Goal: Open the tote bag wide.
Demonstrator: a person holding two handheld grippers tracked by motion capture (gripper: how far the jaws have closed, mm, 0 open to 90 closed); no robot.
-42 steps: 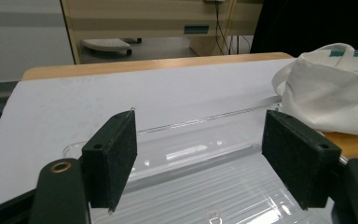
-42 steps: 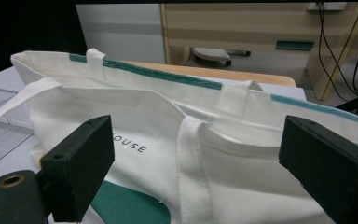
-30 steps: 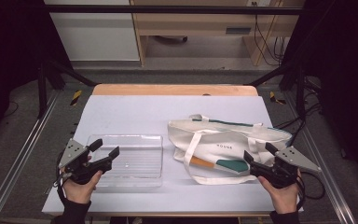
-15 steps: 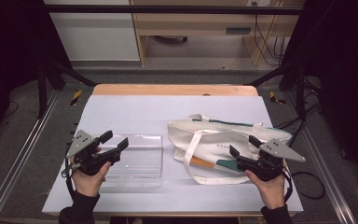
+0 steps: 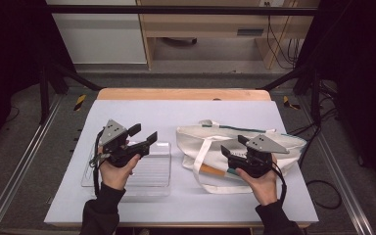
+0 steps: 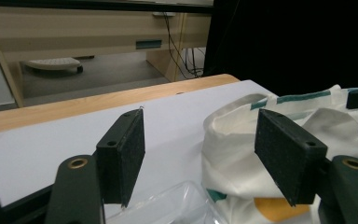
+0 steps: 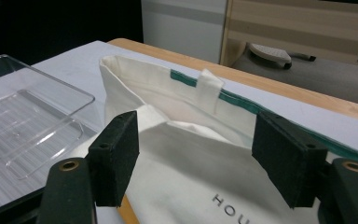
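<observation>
With both grippers' fingers apart and just closing on nothing, the right gripper [image 5: 231,151] should pinch the tote bag's [image 5: 196,139] rim squarely at centre frame while the left gripper [image 5: 143,135] steadies it.

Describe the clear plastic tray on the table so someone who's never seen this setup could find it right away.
Start at the table with the pale cover and look at its near left part. There the tray lies flat, just left of the cream cloth bag, under the left gripper. It is see-through and ribbed, rigid and shallow, while the bag is soft, opaque fabric with green trim.
</observation>
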